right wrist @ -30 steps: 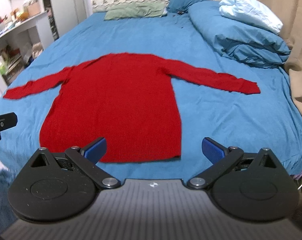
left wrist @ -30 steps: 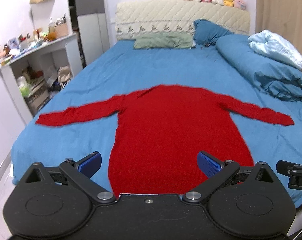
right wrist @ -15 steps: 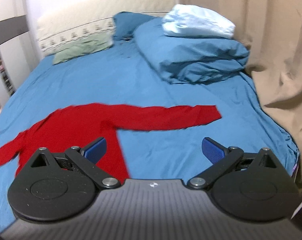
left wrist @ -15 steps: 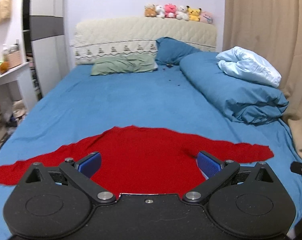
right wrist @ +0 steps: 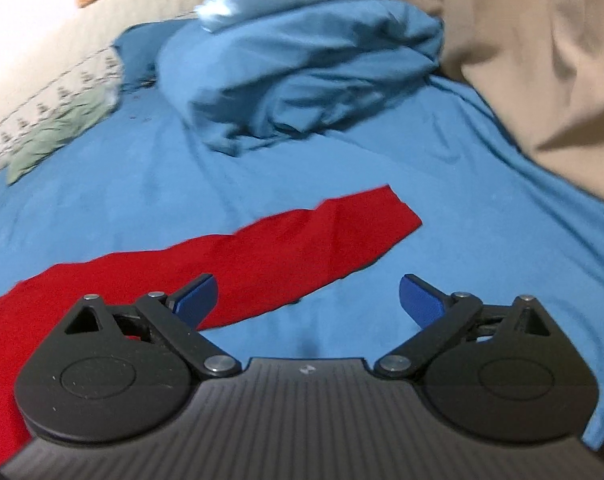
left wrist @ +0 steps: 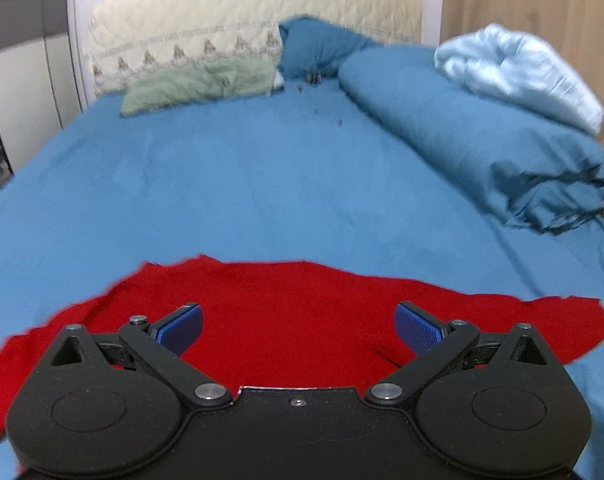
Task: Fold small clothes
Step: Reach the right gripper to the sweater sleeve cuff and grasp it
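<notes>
In the left wrist view, the left gripper [left wrist: 298, 326] hung low over the red sweater [left wrist: 294, 312], which lay flat on the blue bed sheet [left wrist: 262, 184]. Its two blue fingers [left wrist: 180, 326] were spread wide apart and held nothing. A green pillow [left wrist: 198, 86] and a rolled blue blanket [left wrist: 474, 128] sat far up the bed. In the right wrist view, the right gripper [right wrist: 308, 300] was also wide apart and empty, near the right sleeve [right wrist: 302, 248], which stretched out toward the tan curtain [right wrist: 522, 60]. It looked like the folding had not started yet. Next, the right gripper probably needed to pinch the sleeve end and bring it over the sweater's middle.
</notes>
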A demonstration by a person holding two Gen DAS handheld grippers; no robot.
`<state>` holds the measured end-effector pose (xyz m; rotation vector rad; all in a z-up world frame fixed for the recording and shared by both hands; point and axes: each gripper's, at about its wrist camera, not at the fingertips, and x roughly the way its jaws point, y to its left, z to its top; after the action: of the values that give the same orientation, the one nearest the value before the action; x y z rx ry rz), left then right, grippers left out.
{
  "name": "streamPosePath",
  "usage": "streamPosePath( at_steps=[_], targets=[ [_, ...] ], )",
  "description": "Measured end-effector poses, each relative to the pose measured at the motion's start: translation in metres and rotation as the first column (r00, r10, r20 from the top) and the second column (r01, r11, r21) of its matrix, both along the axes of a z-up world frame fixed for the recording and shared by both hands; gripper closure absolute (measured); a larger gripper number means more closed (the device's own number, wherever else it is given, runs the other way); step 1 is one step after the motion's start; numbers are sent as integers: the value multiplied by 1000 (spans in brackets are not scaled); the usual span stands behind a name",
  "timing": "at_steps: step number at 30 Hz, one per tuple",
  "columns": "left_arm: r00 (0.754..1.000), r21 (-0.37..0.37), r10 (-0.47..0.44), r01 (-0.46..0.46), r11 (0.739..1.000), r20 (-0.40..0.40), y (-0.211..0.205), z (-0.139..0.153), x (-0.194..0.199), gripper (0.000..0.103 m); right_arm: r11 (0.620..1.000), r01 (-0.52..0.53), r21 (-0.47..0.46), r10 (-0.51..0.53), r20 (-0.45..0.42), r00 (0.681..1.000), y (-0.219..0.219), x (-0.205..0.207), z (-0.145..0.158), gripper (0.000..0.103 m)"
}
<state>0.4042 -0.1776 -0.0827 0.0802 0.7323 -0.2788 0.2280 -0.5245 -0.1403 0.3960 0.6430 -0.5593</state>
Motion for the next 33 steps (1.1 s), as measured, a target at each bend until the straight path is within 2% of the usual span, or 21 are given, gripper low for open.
streamPosePath(
  at_steps=[3, 6, 7, 11, 15, 17, 19, 21, 24, 26, 30, 32, 33],
  targets=[
    [999, -7, 7, -7, 1000, -48, -5, -40, 33, 1, 999, 40, 24, -40, -4, 999, -21, 22, -38, 1],
    [996, 6, 25, -24, 1000, -80, -9, -72, 53, 3, 997, 78, 24, -78, -12, 997, -36, 40, -69, 10],
    [995, 5, 31, -31, 1000, -92, -9, -82, 59, 3, 996, 88, 28, -88, -10, 996, -39, 43, -76, 14],
    [990, -9, 45, -46, 999, -134, -9, -110, 74, 3, 990, 136, 34, -138, 51, 989, -49, 53, -99, 18],
    [989, 37, 45, -41, 998, -139, -17, -127, 87, 0, 987, 161, 21, -162, 87, 983, -54, 62, -102, 35],
    [991, 52, 35, -28, 998, -126, -20, -129, 88, 0, 984, 179, 26, -181, 91, 979, -56, 66, -101, 50],
    [991, 45, 31, -25, 999, -134, -19, -131, 91, 0, 981, 193, 35, -196, 89, 977, -61, 69, -101, 73],
    [989, 33, 14, -9, 999, -147, -15, -130, 93, 0, 978, 200, 61, -205, 98, 974, -65, 71, -98, 80],
    [988, 1, -15, 15, 1000, -154, -4, -120, 94, 0, 975, 202, 89, -212, 113, 971, -63, 76, -84, 81],
    [993, -18, -6, 4, 1000, -116, 10, -108, 88, 1, 982, 155, 106, -170, 154, 973, -54, 82, -62, 82],
    [1000, -21, 23, -24, 999, -12, 49, -70, 79, 1, 994, -33, 108, 2, 277, 961, -9, 113, 1, 82],
    [998, -9, 49, -49, 999, 25, 73, -51, 71, 0, 984, -161, 78, 126, 337, 933, 29, 134, 30, 82],
    [997, -1, 62, -62, 998, 41, 86, -43, 66, 0, 970, -237, 62, 198, 371, 907, 54, 147, 44, 82]
  ],
)
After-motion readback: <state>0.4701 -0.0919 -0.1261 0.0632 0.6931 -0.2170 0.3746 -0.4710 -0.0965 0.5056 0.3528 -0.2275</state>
